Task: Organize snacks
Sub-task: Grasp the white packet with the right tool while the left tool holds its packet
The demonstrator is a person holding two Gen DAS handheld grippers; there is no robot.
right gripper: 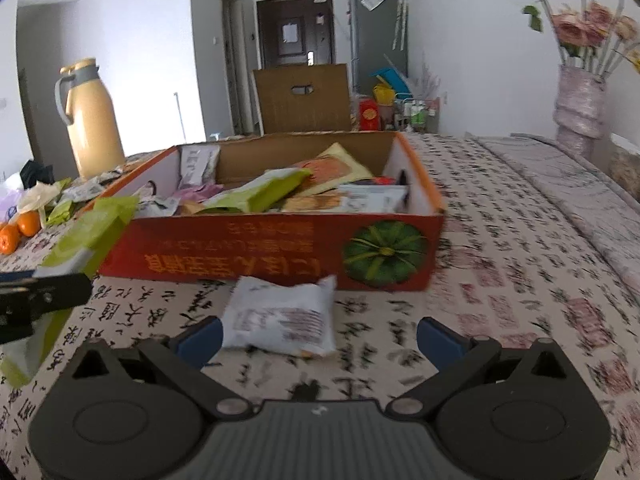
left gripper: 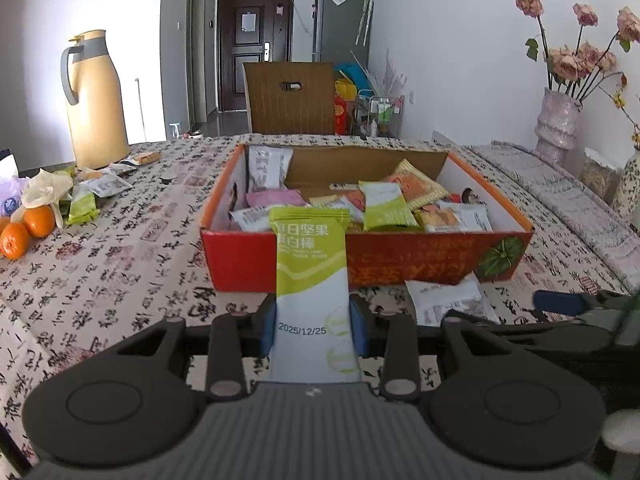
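The left tool [left gripper: 314, 326] is clamped on a green snack bar [left gripper: 310, 264], held just short of the red box [left gripper: 360, 260]; next it needs carrying over the rim and releasing. The right tool [right gripper: 318, 338], jaws apart, faces a white packet [right gripper: 280, 318] on the worktop [right gripper: 500, 280].

I see a glossy film wrapper on the green bar [left gripper: 310, 264], a printed cardboard box [left gripper: 420, 256] with raw brown inner walls, matt black plastic on the left claw [left gripper: 314, 328], and patterned cloth over the tabletop [left gripper: 120, 280].
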